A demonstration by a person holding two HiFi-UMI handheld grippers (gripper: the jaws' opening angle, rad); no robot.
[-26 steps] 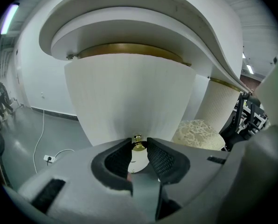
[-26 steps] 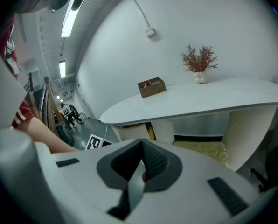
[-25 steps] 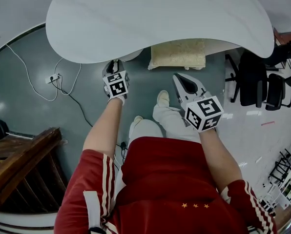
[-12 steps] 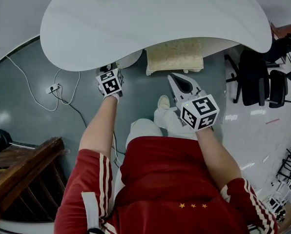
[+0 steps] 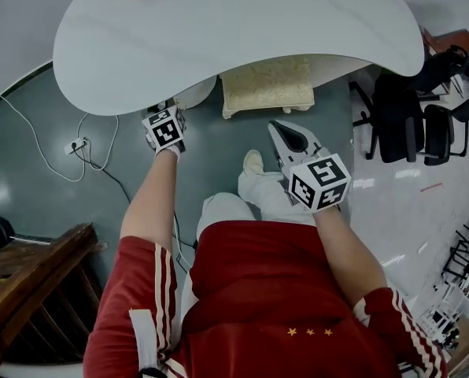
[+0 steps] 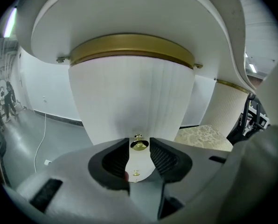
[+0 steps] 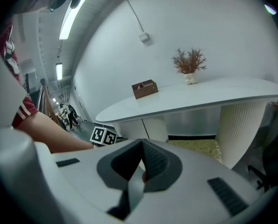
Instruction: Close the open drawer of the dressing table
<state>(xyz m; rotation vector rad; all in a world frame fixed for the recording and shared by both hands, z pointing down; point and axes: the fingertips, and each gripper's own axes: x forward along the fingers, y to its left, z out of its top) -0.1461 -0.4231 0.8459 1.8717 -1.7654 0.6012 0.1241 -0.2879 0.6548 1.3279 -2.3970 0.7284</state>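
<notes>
**Left fingers at the drawer knob, right fingers pressed together**

My left gripper [image 6: 139,142] has its fingers [image 6: 112,157] narrowly apart. The gold knob [image 6: 139,146] sits right in the gap at their tips, and I cannot tell whether the pads touch it. The knob belongs to the drawer [image 6: 129,101], whose white ribbed front fills the view straight ahead of the fingers. None of the drawer's inside shows. Above the fingers runs a gold band [image 6: 129,45], and over that is the underside of the dressing table [image 6: 129,13]. Past the right finger and lower down is a stool [image 6: 205,136] with a cream patterned cushion.

My right gripper [image 7: 142,143] hangs well back from the table, its fingers [image 7: 156,161] pressed together on nothing. Ahead of them and higher, on the white surface [image 7: 199,94], stands a brown box [image 7: 144,88] whose contents are too small to make out. Farther right is a little white vase [image 7: 191,80] holding dried reddish twigs. Left of these fingers I see the left gripper's marker cube [image 7: 104,135].
</notes>
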